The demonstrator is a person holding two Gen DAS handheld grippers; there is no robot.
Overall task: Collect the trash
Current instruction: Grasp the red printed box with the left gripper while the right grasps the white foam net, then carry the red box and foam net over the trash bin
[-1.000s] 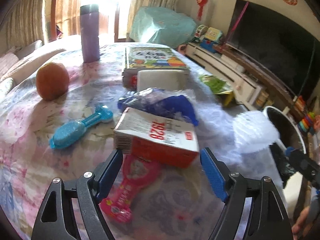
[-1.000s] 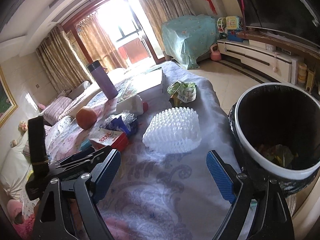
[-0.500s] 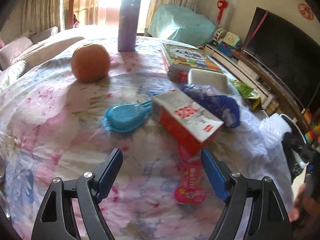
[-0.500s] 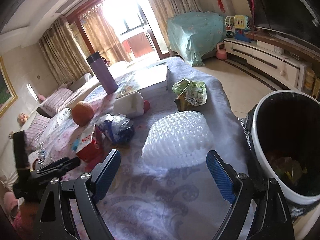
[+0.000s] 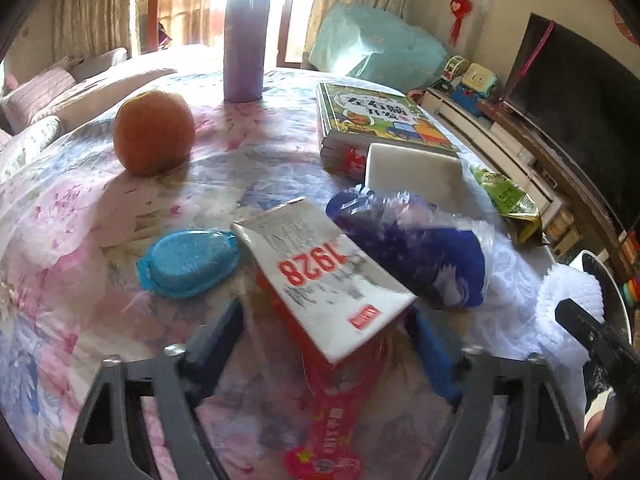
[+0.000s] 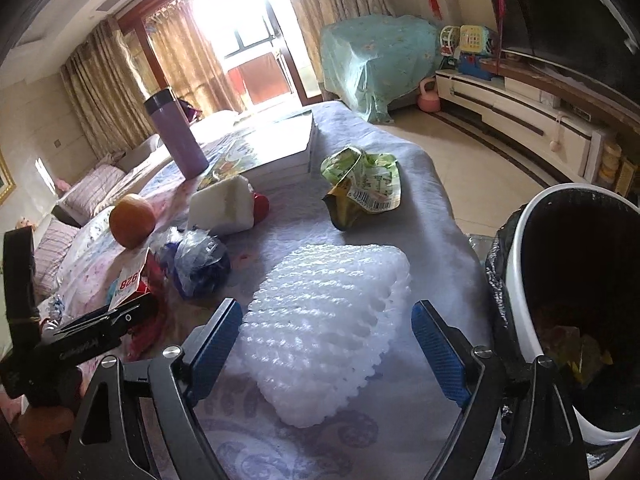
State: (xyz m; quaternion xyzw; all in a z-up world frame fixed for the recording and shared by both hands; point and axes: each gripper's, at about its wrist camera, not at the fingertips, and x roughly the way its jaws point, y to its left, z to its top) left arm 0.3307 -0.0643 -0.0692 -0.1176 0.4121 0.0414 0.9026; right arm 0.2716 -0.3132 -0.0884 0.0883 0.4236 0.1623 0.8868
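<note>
My left gripper [image 5: 322, 338] is open, its blue pads on either side of the near end of a red and white carton marked 1928 [image 5: 320, 276]. A crumpled blue plastic bag [image 5: 420, 252] lies just right of the carton, and a pink wrapper [image 5: 332, 436] lies under it. My right gripper [image 6: 326, 340] is open around a white foam net [image 6: 328, 324] on the cloth. A green snack wrapper [image 6: 360, 184] lies beyond the net. The white bin with a black liner [image 6: 516, 288] stands at the right, trash inside.
On the flowered tablecloth [image 5: 80, 208] are an orange [image 5: 154, 132], a purple flask [image 5: 244, 40], a blue brush [image 5: 188, 262], a stack of books [image 5: 380, 120] and a white block [image 5: 412, 172]. A TV stand [image 6: 520, 112] runs along the right wall.
My left gripper moved forward so the carton now sits between its pads. My right gripper moved closer to the foam net, which now lies between its pads.
</note>
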